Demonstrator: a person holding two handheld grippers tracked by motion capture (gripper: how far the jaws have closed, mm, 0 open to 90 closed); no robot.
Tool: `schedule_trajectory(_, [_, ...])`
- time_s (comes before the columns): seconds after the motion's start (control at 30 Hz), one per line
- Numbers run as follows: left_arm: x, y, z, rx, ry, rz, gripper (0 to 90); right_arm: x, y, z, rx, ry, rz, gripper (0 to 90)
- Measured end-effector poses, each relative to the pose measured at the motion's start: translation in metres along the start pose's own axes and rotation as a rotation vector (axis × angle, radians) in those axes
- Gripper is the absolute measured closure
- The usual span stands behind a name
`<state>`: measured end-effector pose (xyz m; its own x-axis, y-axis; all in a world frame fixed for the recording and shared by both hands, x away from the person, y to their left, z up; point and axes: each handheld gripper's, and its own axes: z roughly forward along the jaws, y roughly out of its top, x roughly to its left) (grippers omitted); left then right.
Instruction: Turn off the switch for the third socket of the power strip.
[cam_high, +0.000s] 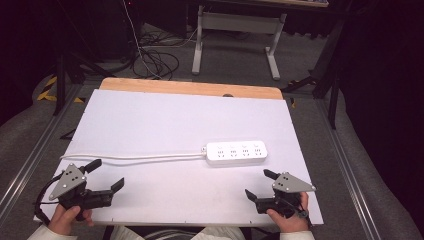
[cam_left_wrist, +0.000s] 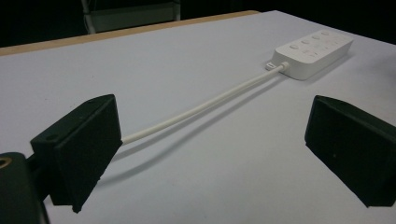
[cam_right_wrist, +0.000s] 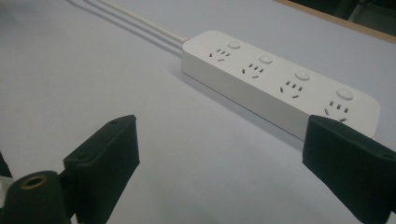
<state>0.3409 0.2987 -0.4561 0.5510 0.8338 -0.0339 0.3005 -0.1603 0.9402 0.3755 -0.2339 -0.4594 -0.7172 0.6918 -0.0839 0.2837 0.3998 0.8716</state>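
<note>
White bench (cam_high: 150, 120), dark room. Power strip (cam_high: 236, 153): rigid, light, slick plastic; cord (cam_high: 130, 158) limp. We grip strip's long sides. Left gripper (cam_high: 107, 174), right gripper (cam_high: 260, 184): fingers apart, empty.

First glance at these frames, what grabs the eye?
The white power strip with four outlets, lying right of centre on the white table, its cord trailing left. Near the table's front edge, the left gripper and right gripper sit open, holding nothing.

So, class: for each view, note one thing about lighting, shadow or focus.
High view: the white table sheet is evenly lit and the surrounding floor is dark. Left gripper view: the white round cable casts a soft shadow. Right gripper view: the white four-socket power strip is sharp, with a shadow along its near edge.
</note>
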Motion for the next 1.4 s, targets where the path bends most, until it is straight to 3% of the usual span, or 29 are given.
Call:
schedule_trajectory(0.23, [0.002, 0.000, 0.000, -0.006, 0.014, -0.017, 4.2, 0.001, 0.001, -0.001, -0.004, -0.009, -0.007, 11.6])
schedule_trajectory(0.9, [0.000, 0.000, -0.002, -0.014, 0.030, 0.013, 4.2, 0.002, 0.004, 0.000, 0.004, -0.018, -0.014, 13.6])
schedule_trajectory(1.4, [0.000, 0.000, -0.002, -0.012, 0.038, 0.006, 4.2, -0.005, 0.034, 0.001, 0.007, -0.017, -0.020, 14.6])
